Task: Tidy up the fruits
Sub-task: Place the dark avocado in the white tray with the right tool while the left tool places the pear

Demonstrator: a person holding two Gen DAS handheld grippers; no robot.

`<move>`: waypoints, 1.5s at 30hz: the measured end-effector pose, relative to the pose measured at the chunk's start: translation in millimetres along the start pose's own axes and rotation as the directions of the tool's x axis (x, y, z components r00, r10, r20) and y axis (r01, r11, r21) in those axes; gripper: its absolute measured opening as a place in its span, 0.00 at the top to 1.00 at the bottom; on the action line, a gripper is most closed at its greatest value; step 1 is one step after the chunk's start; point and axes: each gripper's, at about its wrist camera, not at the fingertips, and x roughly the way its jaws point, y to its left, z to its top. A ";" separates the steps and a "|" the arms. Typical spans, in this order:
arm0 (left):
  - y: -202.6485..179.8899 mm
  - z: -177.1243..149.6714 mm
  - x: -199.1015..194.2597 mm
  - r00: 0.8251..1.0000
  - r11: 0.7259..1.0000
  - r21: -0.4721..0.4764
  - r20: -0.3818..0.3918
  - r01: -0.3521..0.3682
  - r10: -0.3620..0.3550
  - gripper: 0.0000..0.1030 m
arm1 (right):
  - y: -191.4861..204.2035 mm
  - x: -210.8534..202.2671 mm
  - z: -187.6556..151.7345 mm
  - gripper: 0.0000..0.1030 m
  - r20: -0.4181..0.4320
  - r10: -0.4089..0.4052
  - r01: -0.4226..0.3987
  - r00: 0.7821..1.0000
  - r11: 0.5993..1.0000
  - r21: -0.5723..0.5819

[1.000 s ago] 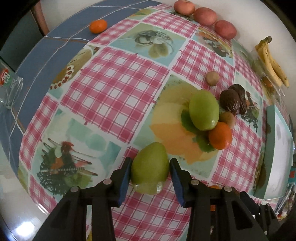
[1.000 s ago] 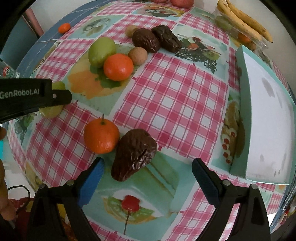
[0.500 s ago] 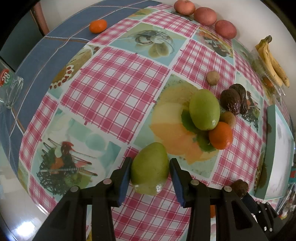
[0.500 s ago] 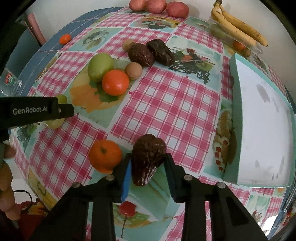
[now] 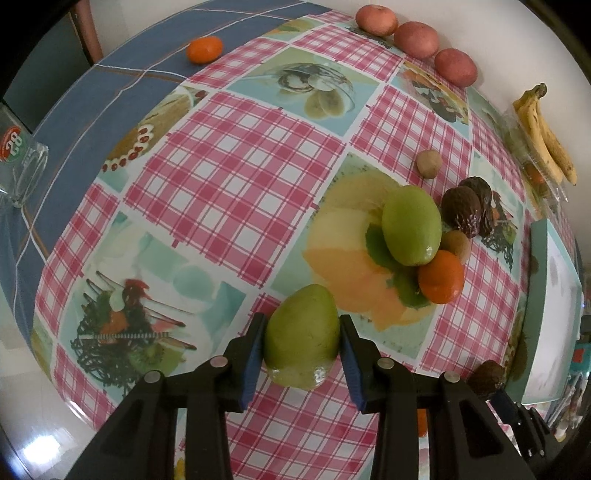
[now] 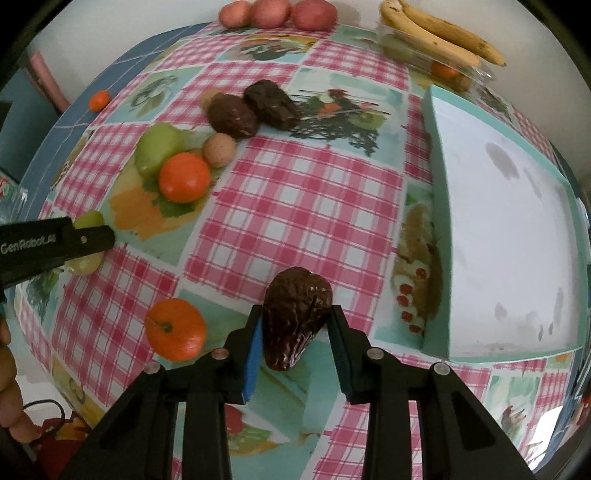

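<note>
So I've got a smooth green pear-shaped fruit (image 5: pixel 301 336) clamped in my left gripper (image 5: pixel 302 352), and the jaws are closing a touch more on it, blue pads against both sides, near edge of the checked tablecloth (image 5: pixel 236 177). My right gripper (image 6: pixel 295 338) is pinched on a wrinkly dark brown avocado-like fruit (image 6: pixel 295 317), just left of the teal-rimmed white tray (image 6: pixel 509 236).

Count-wise: one more green fruit (image 5: pixel 412 225) further off, two more dark brown ones (image 6: pixel 255 109) side by side, three oranges loose on the table (image 6: pixel 184 177) (image 6: pixel 175 328) (image 6: pixel 99 99), two small tan round fruits (image 6: pixel 219 149), three pinkish-red ones (image 5: pixel 415 38) lined up at the far edge, and a bunch of bananas (image 6: pixel 439 33) far right.
</note>
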 end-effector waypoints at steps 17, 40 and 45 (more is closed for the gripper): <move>21.0 2.5 -20.0 0.997 0.998 -0.047 0.068 0.037 -0.034 0.61 | -48.5 -26.2 3.8 0.65 0.082 0.019 -0.027 0.996 0.994 0.106; -206.8 5.9 -53.5 0.966 0.889 0.418 0.090 0.185 -0.243 0.61 | -237.3 -51.4 18.6 0.65 0.083 -0.311 0.212 0.947 0.797 0.566; -265.0 -7.0 -38.1 0.964 0.823 0.545 0.095 0.160 -0.249 0.60 | -263.3 -38.0 26.3 0.65 0.060 -0.329 0.231 0.942 0.770 0.595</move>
